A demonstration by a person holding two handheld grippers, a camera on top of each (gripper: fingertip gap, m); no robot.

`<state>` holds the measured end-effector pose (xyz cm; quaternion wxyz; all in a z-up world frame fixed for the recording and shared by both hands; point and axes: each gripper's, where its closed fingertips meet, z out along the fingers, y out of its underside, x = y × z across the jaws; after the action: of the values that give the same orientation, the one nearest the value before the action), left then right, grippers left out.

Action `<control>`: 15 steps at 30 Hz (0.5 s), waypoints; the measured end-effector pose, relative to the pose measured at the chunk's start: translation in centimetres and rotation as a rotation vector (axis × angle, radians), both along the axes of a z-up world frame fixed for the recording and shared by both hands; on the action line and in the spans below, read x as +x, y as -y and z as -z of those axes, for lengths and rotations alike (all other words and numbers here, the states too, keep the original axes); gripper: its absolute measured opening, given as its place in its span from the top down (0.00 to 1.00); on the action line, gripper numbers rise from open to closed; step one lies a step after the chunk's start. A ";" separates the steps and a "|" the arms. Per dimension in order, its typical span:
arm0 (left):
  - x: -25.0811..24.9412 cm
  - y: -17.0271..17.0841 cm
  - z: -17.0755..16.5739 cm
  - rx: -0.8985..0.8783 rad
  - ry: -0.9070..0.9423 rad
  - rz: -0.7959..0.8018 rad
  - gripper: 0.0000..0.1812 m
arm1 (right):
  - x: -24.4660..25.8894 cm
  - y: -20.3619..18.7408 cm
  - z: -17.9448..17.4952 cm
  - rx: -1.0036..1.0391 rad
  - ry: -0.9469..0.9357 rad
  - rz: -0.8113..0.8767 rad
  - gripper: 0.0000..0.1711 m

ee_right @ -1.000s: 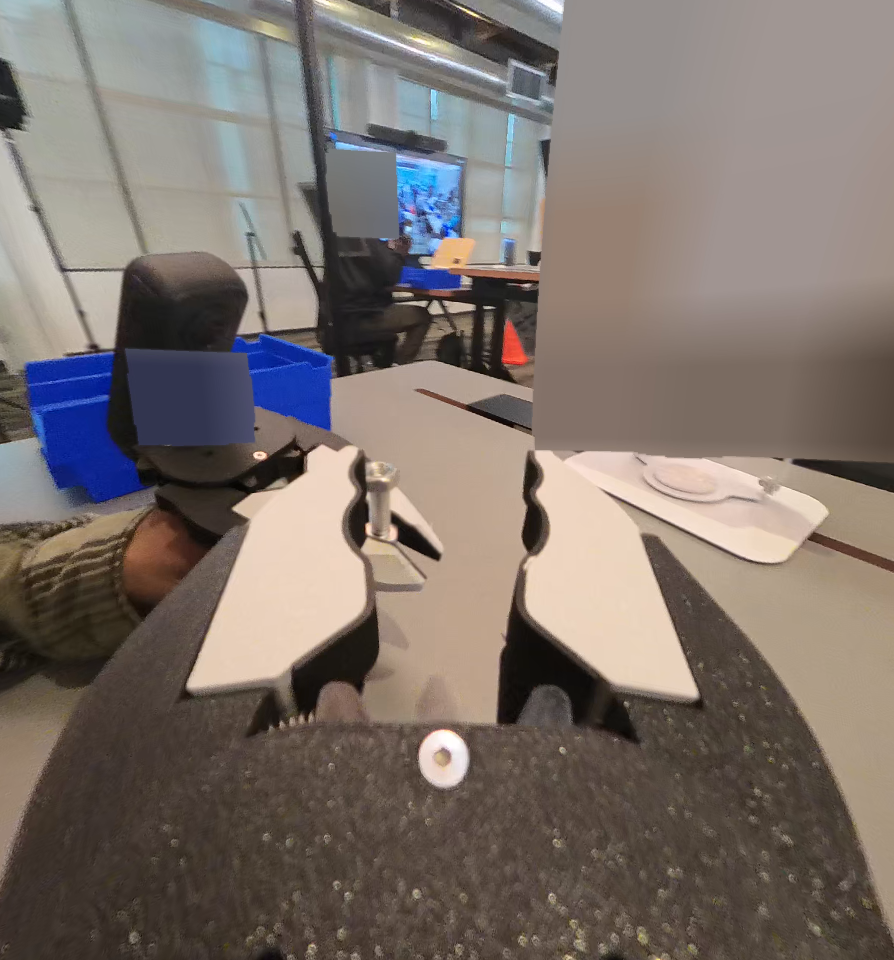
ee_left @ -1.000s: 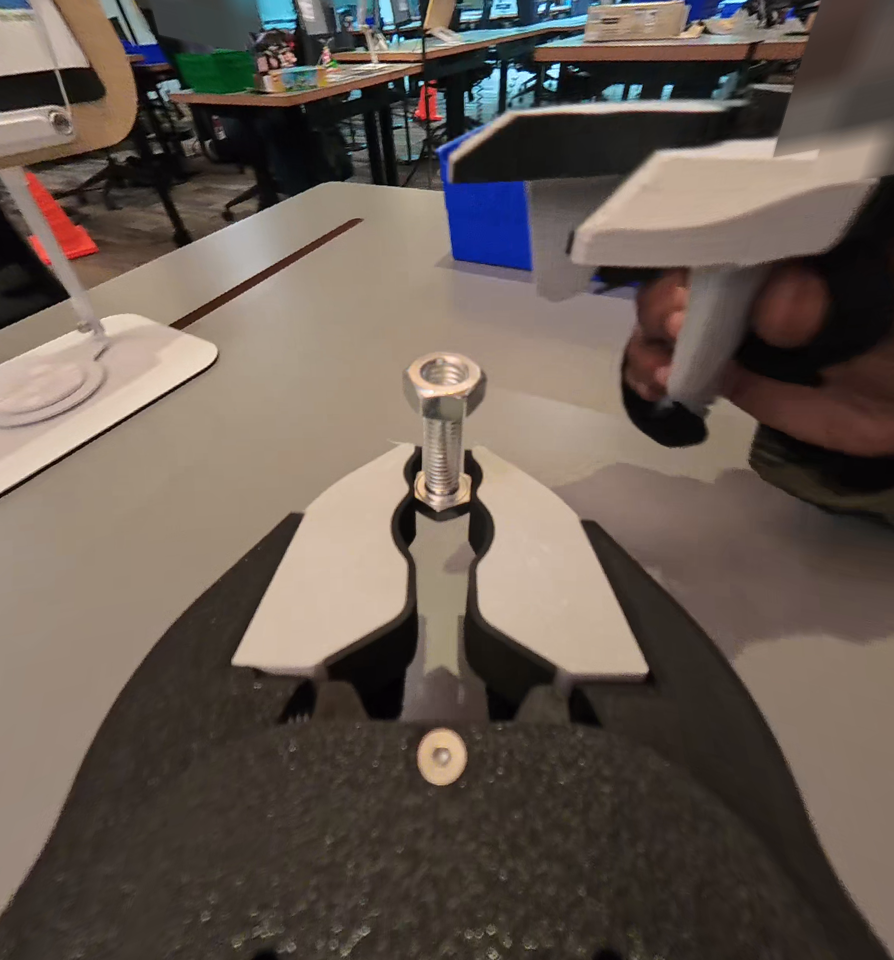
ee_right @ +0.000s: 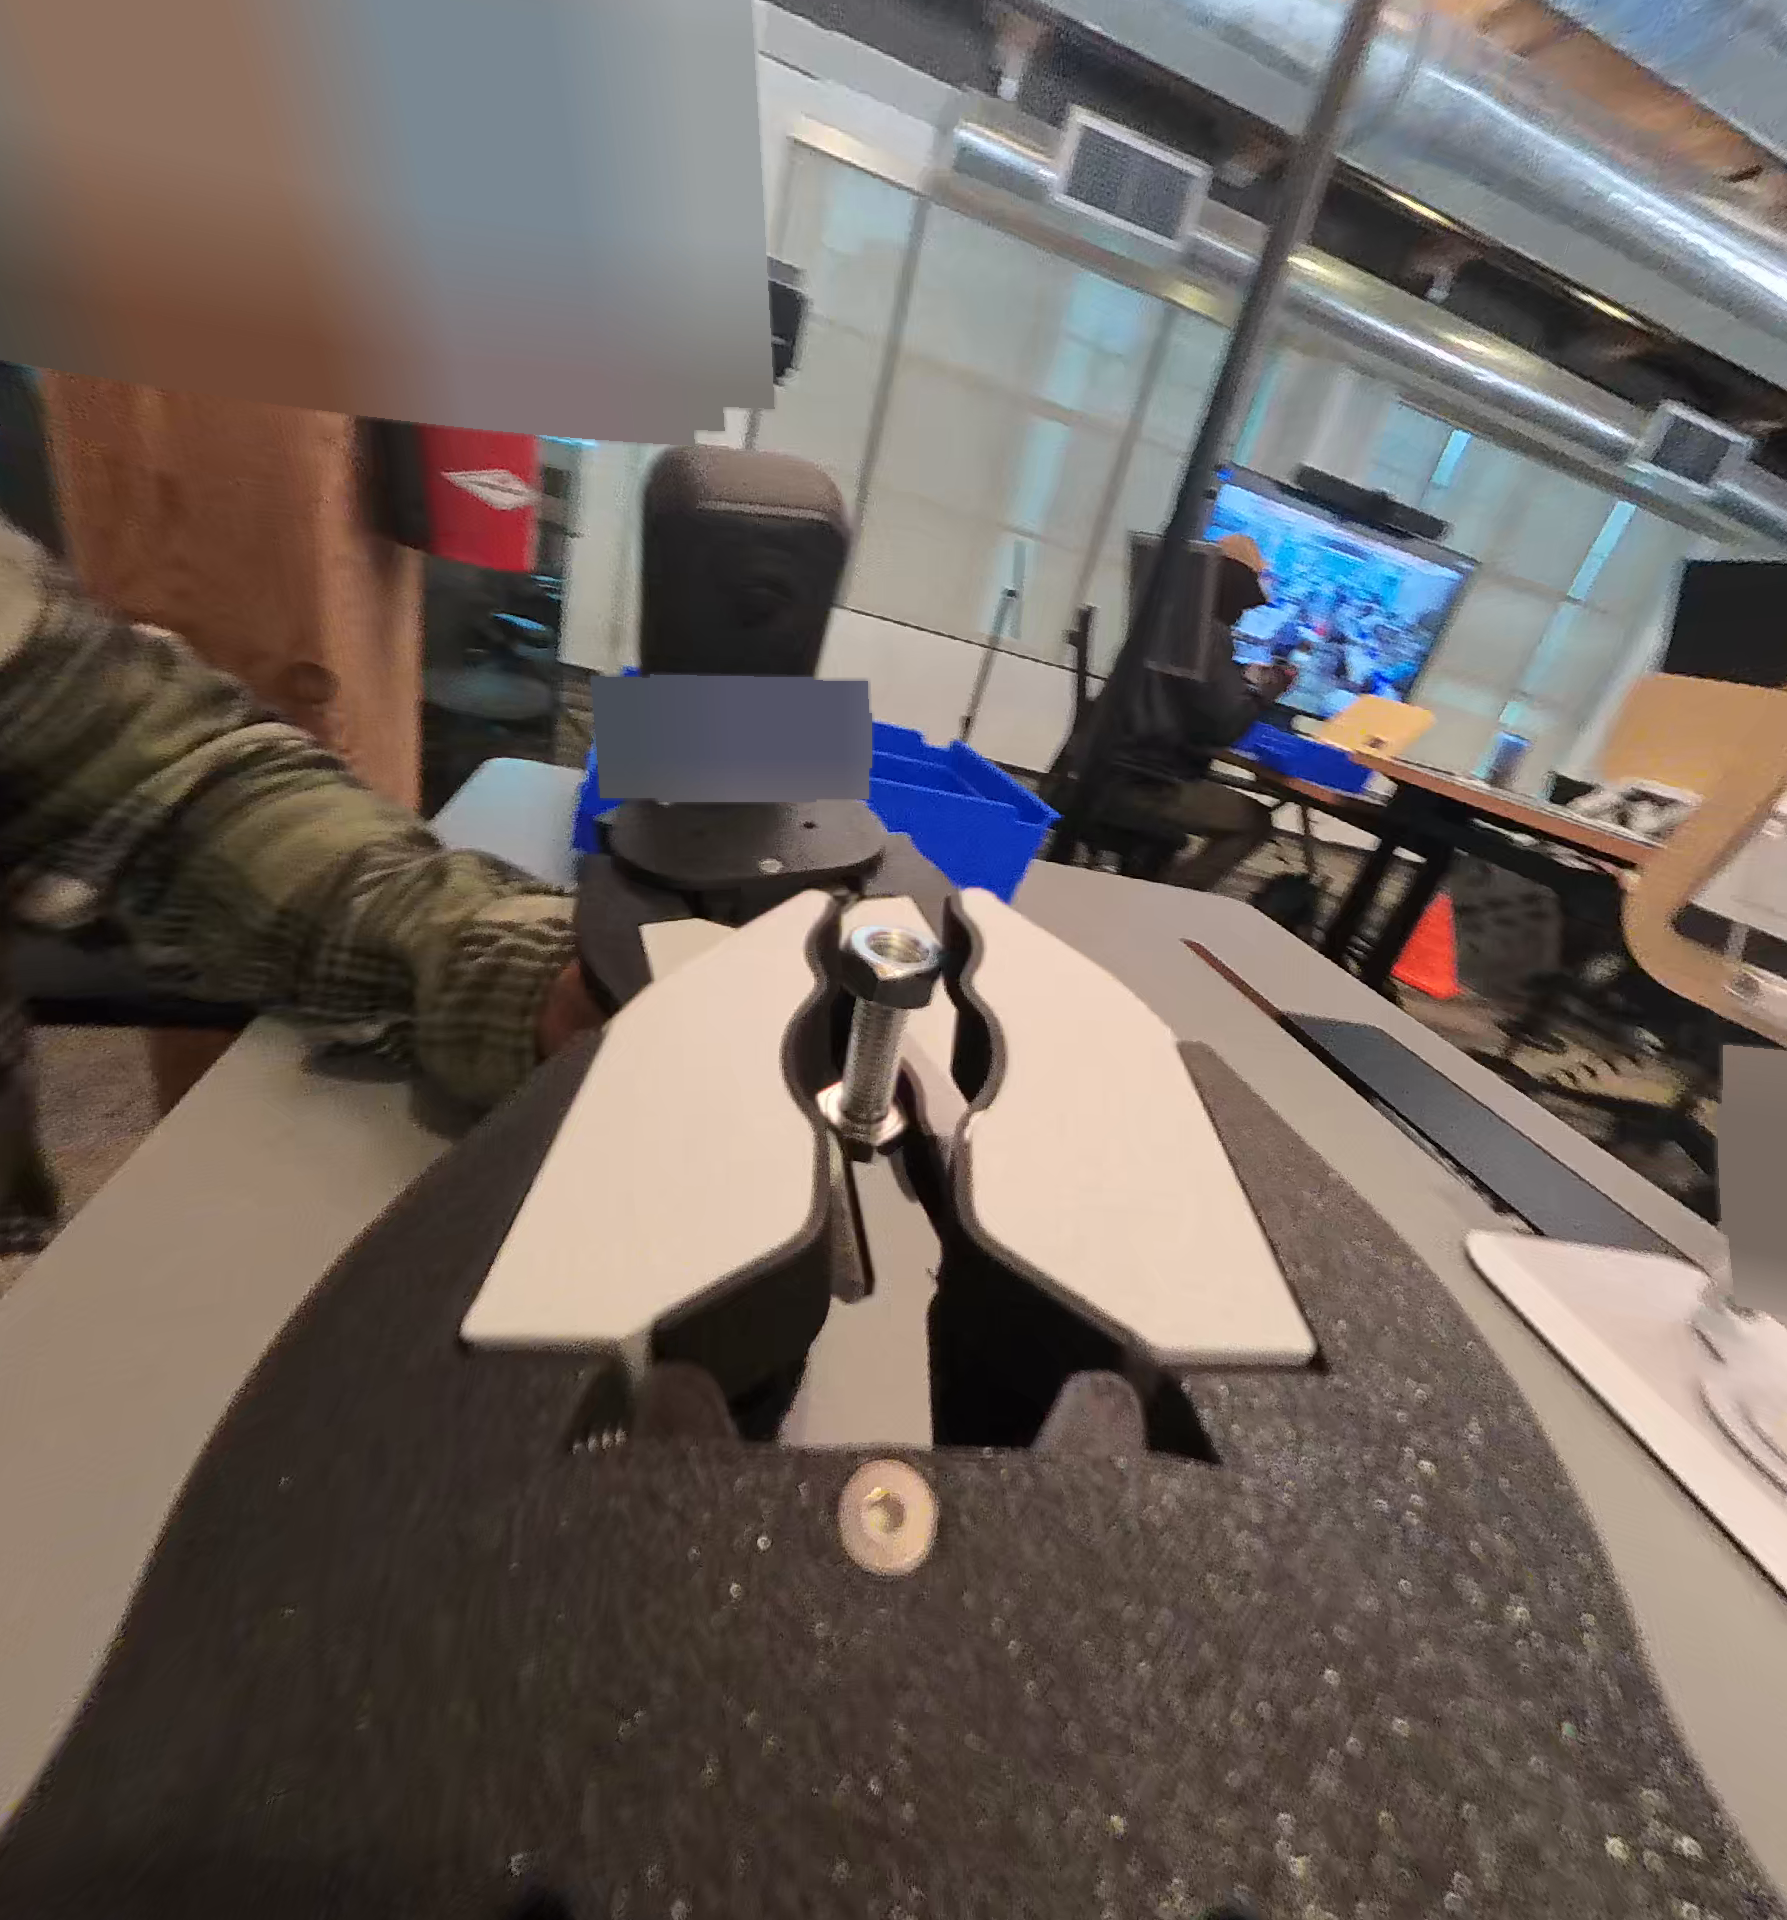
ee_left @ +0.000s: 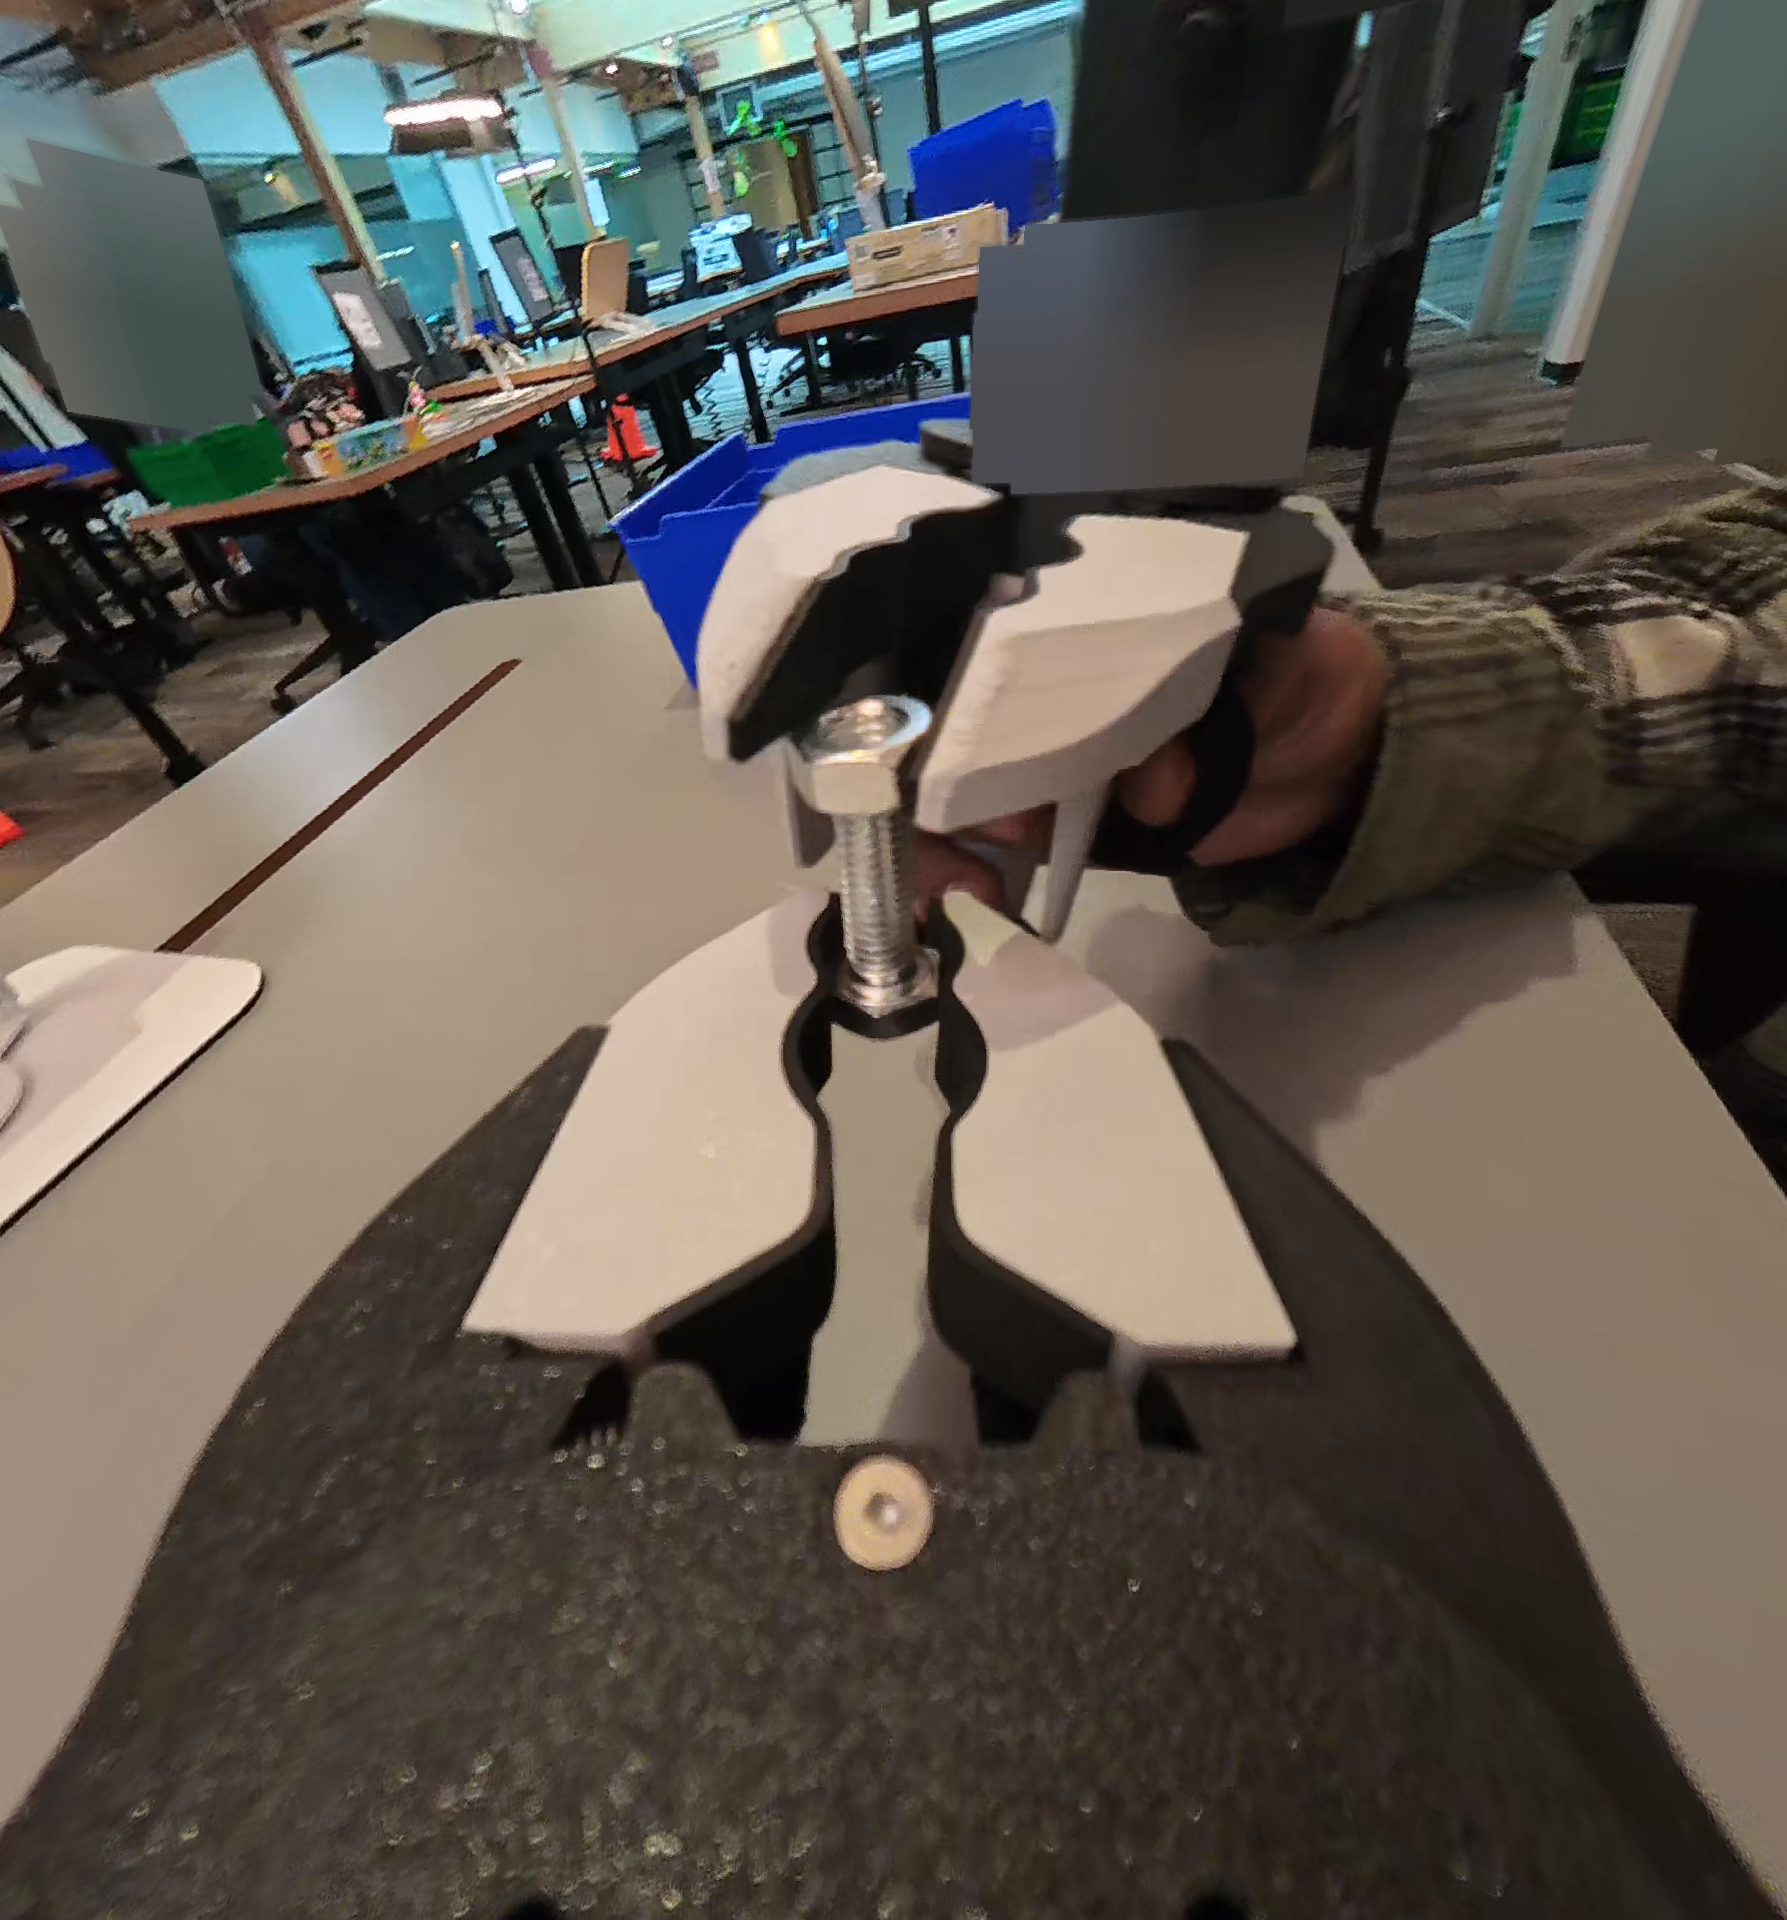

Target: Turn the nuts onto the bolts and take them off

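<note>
Standing upright on the grey table (ee_left: pixel 369 852), the bolt (ee_left: pixel 873 902) is clamped at its base by the left gripper (ee_left: pixel 881 982), whose fingers are closed around the head end. In the left wrist view the bolt is seen at 12 o'clock from the gripper's fingertips. The nut (ee_left: pixel 853 774) sits at the top of the threaded shaft, and the right gripper (ee_left: pixel 858 764) is closed on it from 1 o'clock, its two pale fingers pressed against the nut's flats. In the right wrist view the nut (ee_right: pixel 889 961) is seen between the fingertips of the right gripper (ee_right: pixel 894 951), with the bolt (ee_right: pixel 868 1049) running down from it toward 6 o'clock. A blue bin (ee_left: pixel 702 530) is seen behind, at 11 o'clock, near the table's far edge. A white pad (ee_left: pixel 110 1029) lies at 9 o'clock.
</note>
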<state>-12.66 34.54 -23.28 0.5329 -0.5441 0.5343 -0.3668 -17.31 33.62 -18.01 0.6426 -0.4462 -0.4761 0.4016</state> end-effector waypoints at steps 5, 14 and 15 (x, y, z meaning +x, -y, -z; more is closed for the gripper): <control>0.5 1.4 0.0 0.021 0.003 0.078 0.92 | 0.4 1.7 0.0 0.047 0.013 -0.210 0.89; 1.3 2.7 1.0 0.009 -0.035 0.164 0.92 | 1.4 3.2 0.7 -0.037 -0.026 -0.531 0.89; 1.3 2.7 1.0 0.003 -0.039 0.165 0.92 | 1.4 3.2 0.8 -0.038 -0.023 -0.538 0.89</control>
<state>-11.38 31.82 -24.30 0.4913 -0.5044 0.5880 -0.3981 -15.95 30.44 -18.77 0.5096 -0.3111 -0.5627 0.5717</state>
